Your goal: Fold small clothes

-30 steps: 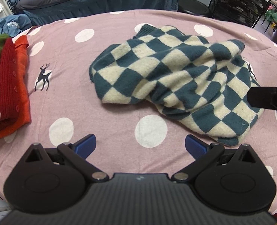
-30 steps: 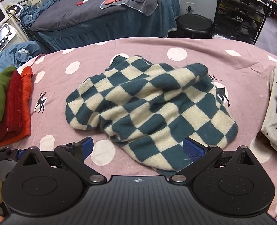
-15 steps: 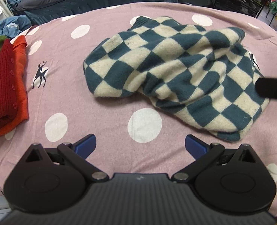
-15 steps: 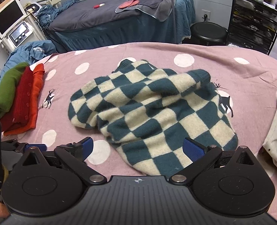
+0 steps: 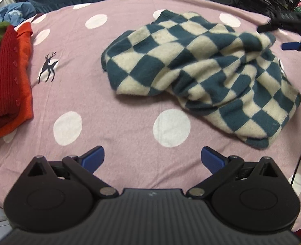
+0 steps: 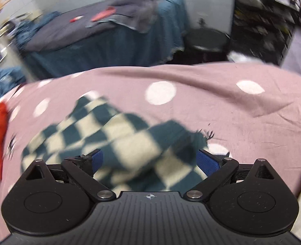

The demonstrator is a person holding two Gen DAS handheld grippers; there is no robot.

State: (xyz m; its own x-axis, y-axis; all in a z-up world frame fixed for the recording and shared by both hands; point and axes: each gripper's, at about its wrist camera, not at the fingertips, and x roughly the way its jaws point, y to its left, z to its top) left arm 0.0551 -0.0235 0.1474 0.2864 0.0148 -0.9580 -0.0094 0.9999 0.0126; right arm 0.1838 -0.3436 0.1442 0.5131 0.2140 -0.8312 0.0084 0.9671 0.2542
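A teal and cream checked sweater (image 5: 201,69) lies crumpled on the pink spotted cloth (image 5: 79,77). My left gripper (image 5: 152,159) is open and empty, hovering near the front edge, short of the sweater. My right gripper (image 6: 149,161) is open over the sweater's far right part (image 6: 130,143), with the fabric between and under its blue fingertips. It also shows in the left wrist view (image 5: 289,32) at the sweater's far right corner. The right wrist view is blurred by motion.
A pile of folded clothes, green, red and orange (image 5: 7,77), lies at the left edge. Behind the table stand a bed with a dark blue cover (image 6: 109,36), a black stool (image 6: 205,40) and black shelves (image 6: 260,24).
My right gripper has moved forward and down over the sweater's far right part. My left gripper has shifted slightly; the sweater lies as before.
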